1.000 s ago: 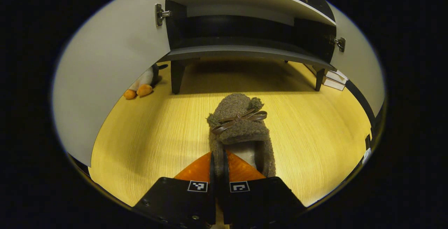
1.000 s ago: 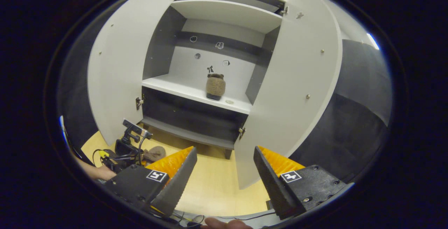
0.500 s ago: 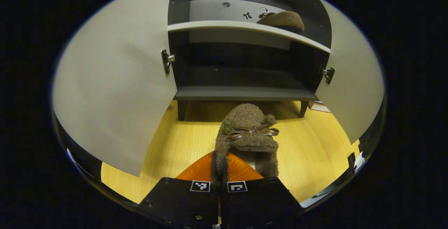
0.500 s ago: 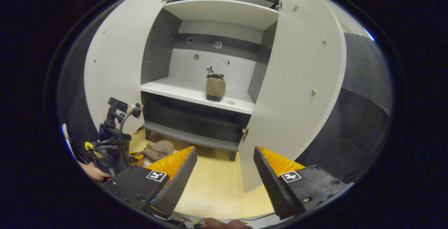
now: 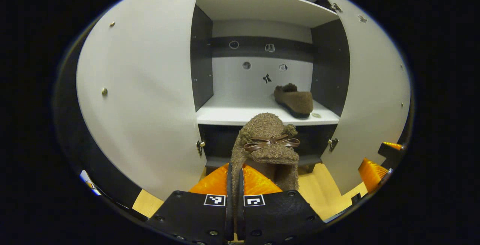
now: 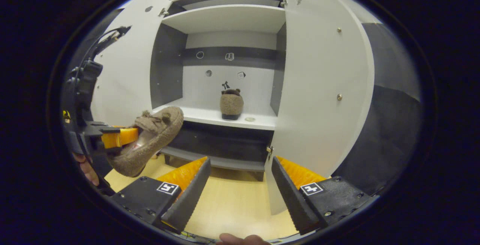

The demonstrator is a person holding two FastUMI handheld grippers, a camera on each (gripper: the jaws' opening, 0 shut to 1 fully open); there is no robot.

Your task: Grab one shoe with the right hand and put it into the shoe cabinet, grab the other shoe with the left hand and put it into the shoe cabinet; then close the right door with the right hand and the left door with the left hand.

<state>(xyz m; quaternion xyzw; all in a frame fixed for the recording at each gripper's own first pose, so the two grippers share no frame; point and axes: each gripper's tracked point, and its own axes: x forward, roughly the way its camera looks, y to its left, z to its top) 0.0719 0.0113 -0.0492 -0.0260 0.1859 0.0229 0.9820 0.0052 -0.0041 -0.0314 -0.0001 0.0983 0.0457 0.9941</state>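
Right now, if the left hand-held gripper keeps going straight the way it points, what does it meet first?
Likely the front edge of the middle shelf, which the held shoe would touch first; depth is uncertain.

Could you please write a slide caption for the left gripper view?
Left gripper carries a fuzzy shoe toward the open cabinet.

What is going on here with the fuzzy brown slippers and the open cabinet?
A person is putting shoes away. The left gripper is clamped on a fuzzy brown slipper with a bow, held in the air before the open grey shoe cabinet. The matching slipper already sits on the white middle shelf. The right gripper is open and empty. Both doors stand open.
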